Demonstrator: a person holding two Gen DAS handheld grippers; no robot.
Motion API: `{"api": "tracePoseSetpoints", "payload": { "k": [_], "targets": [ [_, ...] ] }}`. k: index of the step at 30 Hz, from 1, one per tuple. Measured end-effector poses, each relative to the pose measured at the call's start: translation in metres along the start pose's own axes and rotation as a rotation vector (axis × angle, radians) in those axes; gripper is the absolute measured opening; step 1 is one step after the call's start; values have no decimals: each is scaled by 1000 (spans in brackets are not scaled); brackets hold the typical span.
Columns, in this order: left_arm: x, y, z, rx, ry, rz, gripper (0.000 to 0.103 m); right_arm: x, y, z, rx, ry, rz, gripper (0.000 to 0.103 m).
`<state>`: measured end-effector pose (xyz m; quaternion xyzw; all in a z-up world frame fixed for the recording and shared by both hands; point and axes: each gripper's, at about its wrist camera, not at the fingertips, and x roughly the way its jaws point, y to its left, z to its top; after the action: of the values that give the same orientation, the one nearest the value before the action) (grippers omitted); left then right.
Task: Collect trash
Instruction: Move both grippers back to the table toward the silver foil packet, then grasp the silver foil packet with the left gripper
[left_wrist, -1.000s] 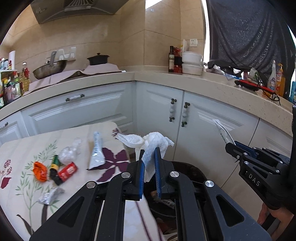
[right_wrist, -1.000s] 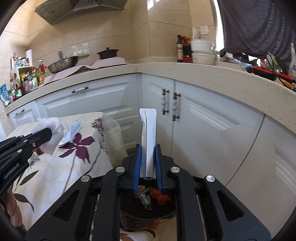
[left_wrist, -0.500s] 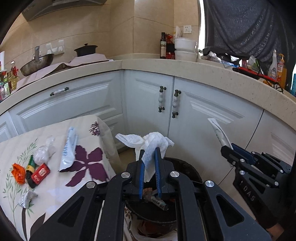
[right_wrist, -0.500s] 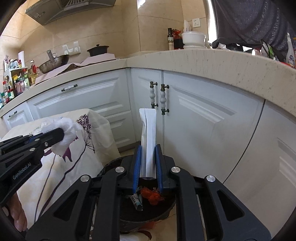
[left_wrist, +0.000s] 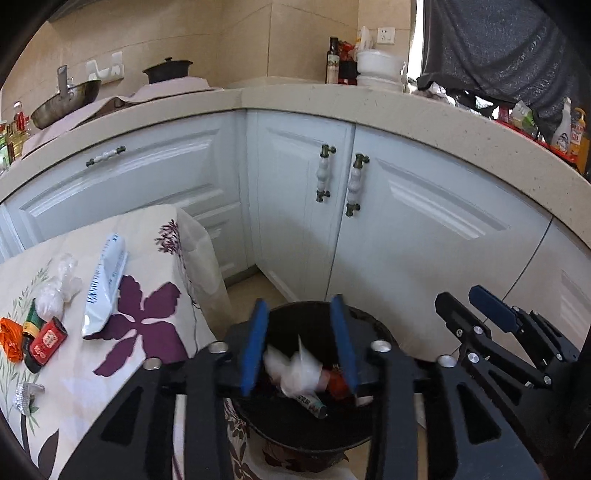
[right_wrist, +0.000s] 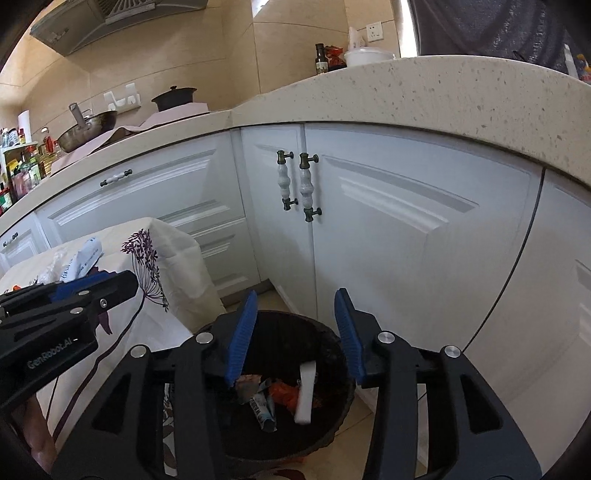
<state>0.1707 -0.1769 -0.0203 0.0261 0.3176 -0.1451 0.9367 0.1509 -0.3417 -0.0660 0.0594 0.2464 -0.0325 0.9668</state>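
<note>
**Both grippers hanging open over the bin**

The left gripper (left_wrist: 300, 341) is hanging with its blue pads spread wide and nothing between them, right above the black bin (left_wrist: 373, 325). A crumpled white tissue (left_wrist: 295, 373) is lying blurred inside the bin, beside a red scrap (left_wrist: 334, 380) and a small tube (left_wrist: 312, 404). The right gripper (right_wrist: 295, 332) is likewise gaping wide and gripping nothing over the same bin, where a white strip (right_wrist: 306, 391) is sitting among the wrappers. The two grippers are hovering side by side, near each other but apart.

To the left, the flowered tablecloth (left_wrist: 147, 314) is crowding close against the bin, and more trash is waiting on it: a white packet (left_wrist: 105, 282), a clear plastic wad (left_wrist: 55, 291), a red sachet (left_wrist: 48, 339), an orange wrapper (left_wrist: 9, 339) and a foil scrap (left_wrist: 24, 391). Behind the bin, white cabinet doors (left_wrist: 424, 229) are closing off the corner under the counter (left_wrist: 443, 122).
</note>
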Motion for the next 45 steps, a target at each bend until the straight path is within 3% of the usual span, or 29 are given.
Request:
{"api": "tracePoseSetpoints", "payload": {
  "k": [10, 13, 23, 35, 41, 45],
  "targets": [
    [-37, 26, -6, 0, -37, 30, 44, -25, 34, 7, -29, -23, 54, 48],
    [-52, 41, -12, -2, -47, 58, 44, -31, 50, 7, -43, -22, 79, 53],
    [-90, 106, -43, -16, -49, 183, 45, -43, 111, 0, -93, 7, 175, 53],
    [-107, 183, -74, -101, 14, 295, 45, -42, 182, -8, -181, 54, 268, 53],
    [-100, 201, -76, -108, 58, 296, 45, -38, 202, -12, -235, 80, 272, 53],
    [-87, 208, -77, -122, 124, 250, 49, -36, 199, -11, -212, 98, 281, 53]
  ]
}}
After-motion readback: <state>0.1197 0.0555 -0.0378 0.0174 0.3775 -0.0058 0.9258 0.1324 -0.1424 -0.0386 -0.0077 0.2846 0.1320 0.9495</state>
